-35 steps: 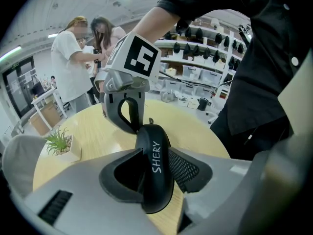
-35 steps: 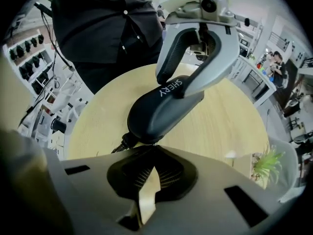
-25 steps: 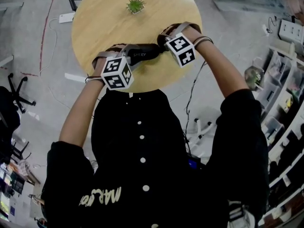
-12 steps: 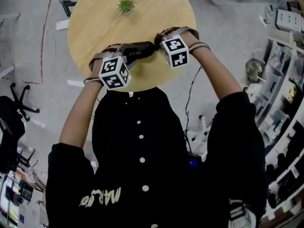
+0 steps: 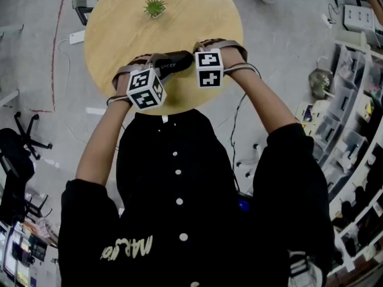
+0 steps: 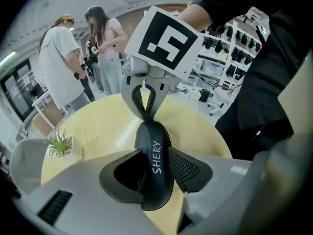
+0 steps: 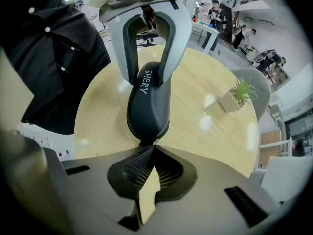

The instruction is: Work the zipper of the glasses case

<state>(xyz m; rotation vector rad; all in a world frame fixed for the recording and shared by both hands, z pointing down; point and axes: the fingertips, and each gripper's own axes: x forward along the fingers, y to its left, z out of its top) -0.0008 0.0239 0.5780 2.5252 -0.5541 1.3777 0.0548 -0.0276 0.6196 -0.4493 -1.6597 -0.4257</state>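
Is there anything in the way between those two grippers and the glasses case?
Nothing visible. The left gripper clamps the glasses case around its middle, and the right gripper is shut at the case's tip, apparently on the zipper pull. The potted plant stands apart on the table.

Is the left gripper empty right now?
No, the left gripper has the black glasses case clamped between its jaws.

Black oval glasses case (image 6: 154, 165) — lettered SHERY, held aloft.
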